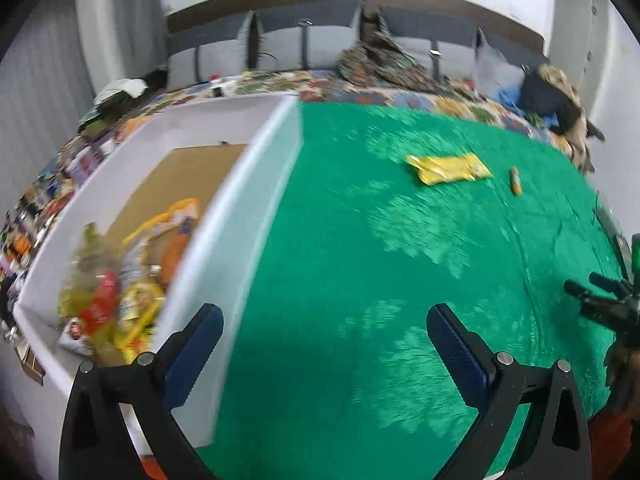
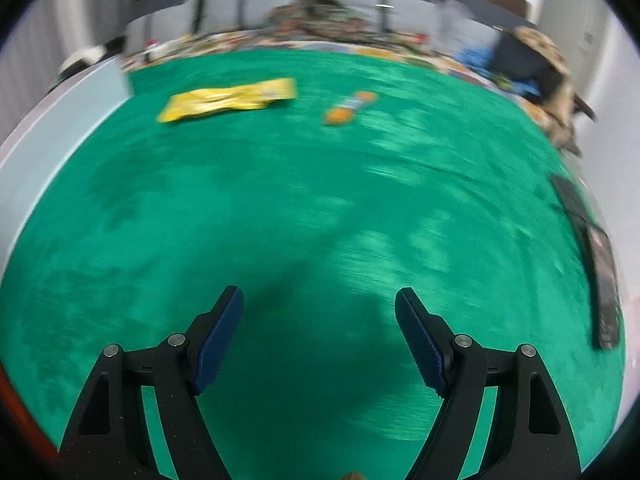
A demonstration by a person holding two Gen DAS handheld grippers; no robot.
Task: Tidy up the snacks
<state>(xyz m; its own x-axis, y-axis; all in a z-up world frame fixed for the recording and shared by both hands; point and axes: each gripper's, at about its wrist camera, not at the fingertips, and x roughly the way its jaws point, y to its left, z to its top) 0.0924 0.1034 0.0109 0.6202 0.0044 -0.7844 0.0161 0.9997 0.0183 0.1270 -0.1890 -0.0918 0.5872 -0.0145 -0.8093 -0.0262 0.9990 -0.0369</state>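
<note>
Left gripper (image 1: 324, 320): nearest the left wrist camera; its blue-padded jaws are spread wide with nothing between them, one finger over the white box's near wall, the other over the green cloth.
Right gripper (image 2: 319, 304): jaws parted wide and empty above bare green cloth, with a dark shadow just ahead of the fingers; in the left wrist view it shows as a black shape at the cloth's right edge (image 1: 600, 300).
Green cloth (image 2: 280, 208): covers the surface that carries everything; both views of it are smeared by blur.
White box (image 1: 256, 208): sits along the cloth's left edge, a brown cardboard floor showing inside; in the right wrist view only a pale wall of it shows at the left.
Snacks in the box (image 1: 120, 300): a heap of yellow, red and orange packets piled in the box's near end; the labels are too blurred to read.
Yellow packet (image 2: 228, 100): lies flat on the cloth toward its far edge, well apart from both grippers.
Small orange snack (image 2: 350, 108): lies just to the right of the yellow packet, apart from it, also toward the far edge.
Dark flat object (image 2: 600, 272): lies at the cloth's right edge.
Background: a patterned bedspread (image 1: 400, 92) and grey cushions beyond the cloth's far edge.
</note>
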